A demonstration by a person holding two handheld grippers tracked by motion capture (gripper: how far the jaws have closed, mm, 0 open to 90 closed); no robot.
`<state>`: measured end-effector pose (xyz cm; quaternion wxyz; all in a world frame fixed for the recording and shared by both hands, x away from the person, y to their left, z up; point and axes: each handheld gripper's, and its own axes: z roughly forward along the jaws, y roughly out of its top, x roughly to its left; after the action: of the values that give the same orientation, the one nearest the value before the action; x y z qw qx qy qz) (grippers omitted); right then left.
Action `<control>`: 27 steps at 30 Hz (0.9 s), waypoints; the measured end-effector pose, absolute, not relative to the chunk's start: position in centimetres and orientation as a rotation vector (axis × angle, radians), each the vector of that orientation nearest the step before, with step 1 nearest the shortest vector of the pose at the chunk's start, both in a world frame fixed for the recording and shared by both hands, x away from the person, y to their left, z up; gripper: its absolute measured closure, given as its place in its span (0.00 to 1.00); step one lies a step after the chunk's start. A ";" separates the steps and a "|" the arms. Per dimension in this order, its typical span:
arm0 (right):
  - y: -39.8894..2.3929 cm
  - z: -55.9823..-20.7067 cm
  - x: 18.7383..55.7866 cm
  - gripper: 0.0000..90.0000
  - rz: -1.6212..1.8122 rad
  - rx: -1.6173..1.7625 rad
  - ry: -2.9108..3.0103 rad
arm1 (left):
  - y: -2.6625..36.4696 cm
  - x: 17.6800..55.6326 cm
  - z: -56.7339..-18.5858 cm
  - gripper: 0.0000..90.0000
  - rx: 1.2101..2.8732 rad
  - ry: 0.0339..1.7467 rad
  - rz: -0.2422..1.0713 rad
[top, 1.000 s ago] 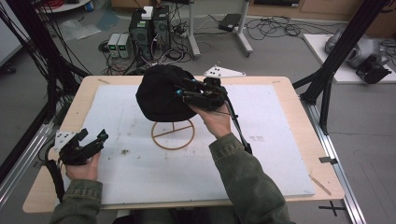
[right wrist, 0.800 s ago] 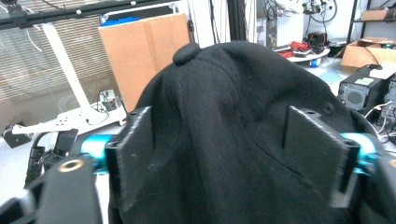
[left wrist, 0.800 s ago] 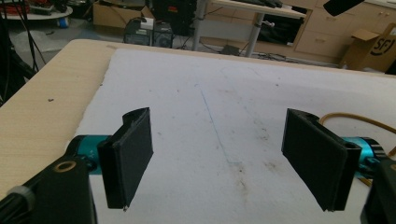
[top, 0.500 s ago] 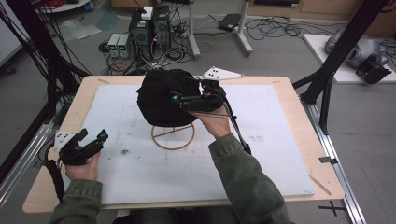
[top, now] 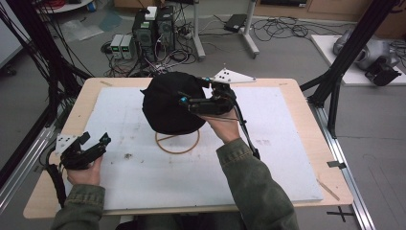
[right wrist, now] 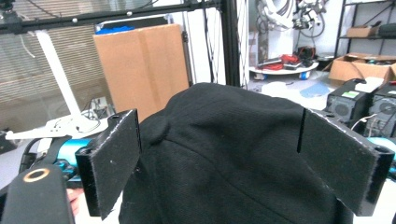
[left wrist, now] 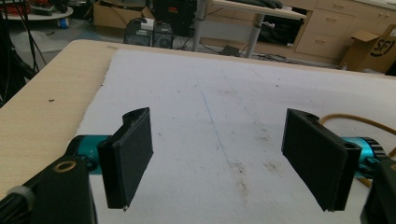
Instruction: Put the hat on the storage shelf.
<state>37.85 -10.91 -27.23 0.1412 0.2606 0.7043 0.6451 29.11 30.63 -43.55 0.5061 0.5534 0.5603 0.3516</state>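
Cap [right wrist: 224,154] button faces right gripper view.

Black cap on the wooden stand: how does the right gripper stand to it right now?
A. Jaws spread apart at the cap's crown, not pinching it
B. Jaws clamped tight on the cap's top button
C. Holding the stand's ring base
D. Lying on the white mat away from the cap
A. In the right gripper view the right gripper has its jaws wide apart on either side of the black cap; they have just been opening and no fabric is pinched.
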 end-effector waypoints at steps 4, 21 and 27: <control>-11.6 -27.2 37.8 0.13 1.849 0.765 2.008 | 30.6 29.1 -43.6 0.27 1.336 1.352 0.848; -16.2 -28.3 36.8 0.13 1.776 0.872 1.901 | 30.6 29.0 -43.5 0.28 1.332 1.346 0.859; -19.1 -29.2 36.0 0.13 1.731 0.942 1.852 | 30.6 29.0 -43.4 0.27 1.335 1.344 0.861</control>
<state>35.98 -19.09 -29.24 0.2169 0.3401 0.6684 0.6249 28.99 30.61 -43.45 0.5061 0.5533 0.5571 0.3569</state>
